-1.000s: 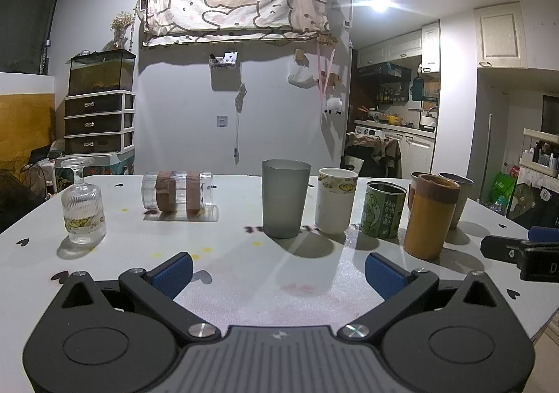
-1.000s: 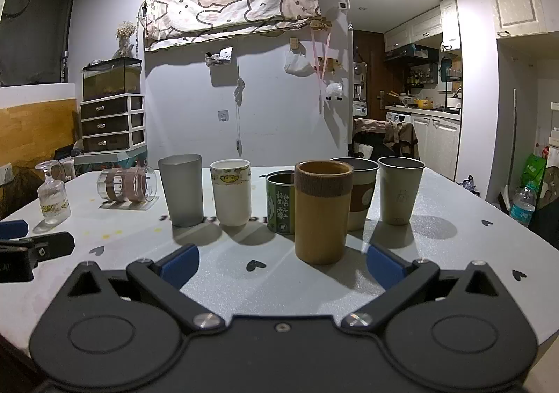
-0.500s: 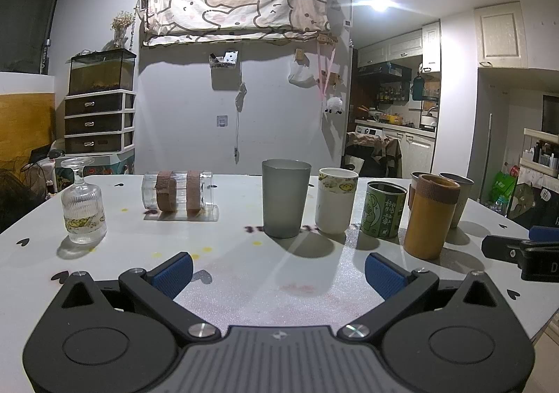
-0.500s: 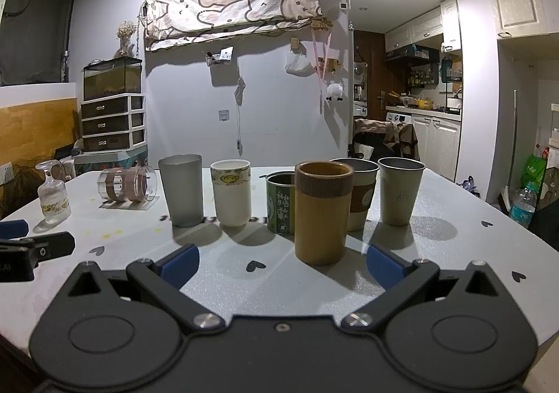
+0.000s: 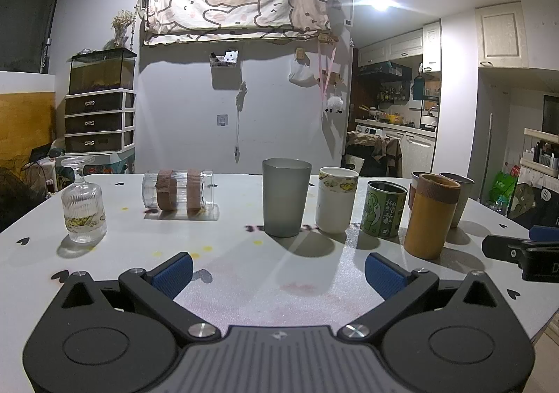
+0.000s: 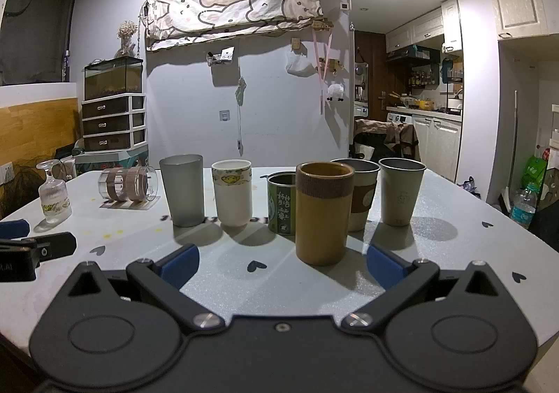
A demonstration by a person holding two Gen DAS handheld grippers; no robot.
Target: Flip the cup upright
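A clear cup with two brown bands (image 5: 178, 189) lies on its side at the back left of the white table; it also shows in the right wrist view (image 6: 127, 184). A small stemmed glass (image 5: 83, 208) stands upside down at the far left, also in the right wrist view (image 6: 54, 195). My left gripper (image 5: 277, 276) is open and empty, low over the near table, well short of both. My right gripper (image 6: 282, 265) is open and empty, just in front of an upright ochre cup (image 6: 324, 213).
A row of upright cups crosses the table: grey tumbler (image 5: 285, 196), white cup (image 5: 336, 199), green tin (image 5: 385, 209), ochre cup (image 5: 432, 216), two metal cups (image 6: 401, 195) behind. The white table (image 5: 244, 274) ends close on the right. The right gripper's tip (image 5: 524, 253) shows at the right edge.
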